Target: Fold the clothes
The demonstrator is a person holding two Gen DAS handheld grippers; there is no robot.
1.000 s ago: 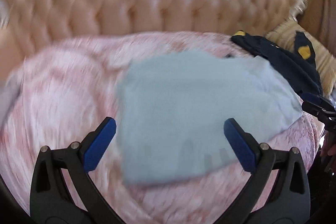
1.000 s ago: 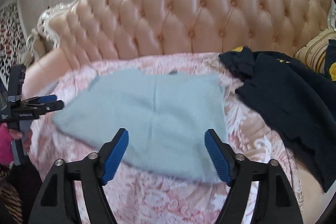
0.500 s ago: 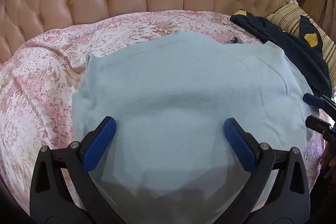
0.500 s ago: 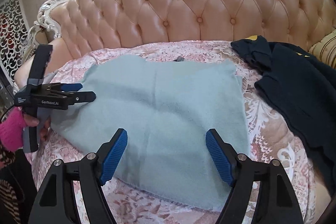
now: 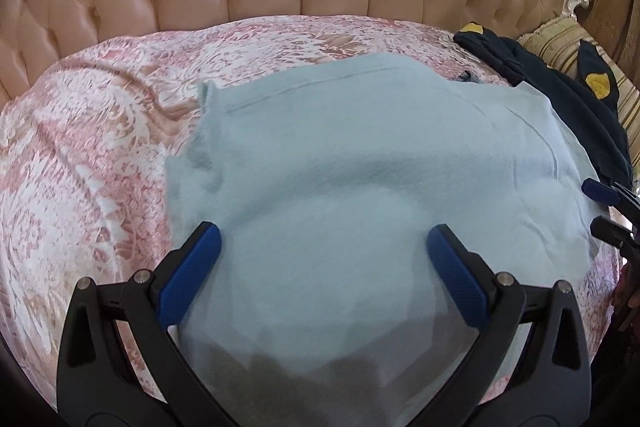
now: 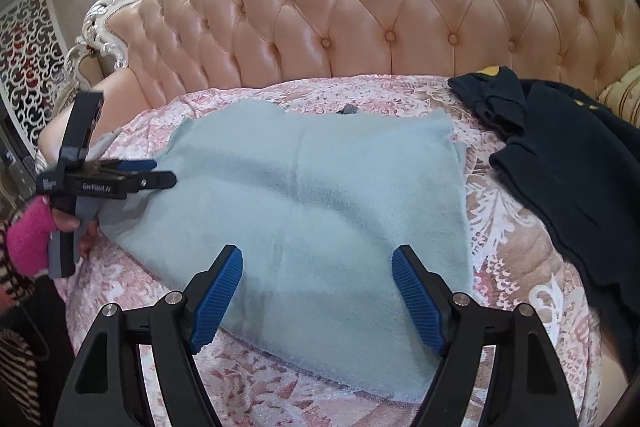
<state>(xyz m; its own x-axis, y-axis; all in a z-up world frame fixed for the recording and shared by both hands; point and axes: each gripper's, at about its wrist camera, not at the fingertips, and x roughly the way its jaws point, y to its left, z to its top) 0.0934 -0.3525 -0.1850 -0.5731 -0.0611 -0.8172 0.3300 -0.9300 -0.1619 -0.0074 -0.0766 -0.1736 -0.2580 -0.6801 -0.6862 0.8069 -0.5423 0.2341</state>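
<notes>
Light-blue garment (image 6: 320,211): spread flat on the pink floral sofa cover (image 5: 88,155).
Left gripper (image 5: 324,267): fingers wide apart above it.
Right gripper (image 6: 316,291): likewise gaping, empty.
Navy garment (image 6: 572,163): alongside.

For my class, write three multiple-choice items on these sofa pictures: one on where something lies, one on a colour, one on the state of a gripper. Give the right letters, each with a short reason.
1. Where does the dark navy garment lie relative to the light blue garment?
A. on its right
B. on its left
C. underneath it

2. What colour is the patterned cover under the garments?
A. green
B. pink and white
C. plain black

3. What is the state of the right gripper?
A. shut on cloth
B. open, holding nothing
C. out of view

Answers: 1 A, it lies off the blue garment's right edge. 2 B, a pink and white pattern shows around the garments. 3 B, its fingers stand wide apart above the cloth.
</notes>
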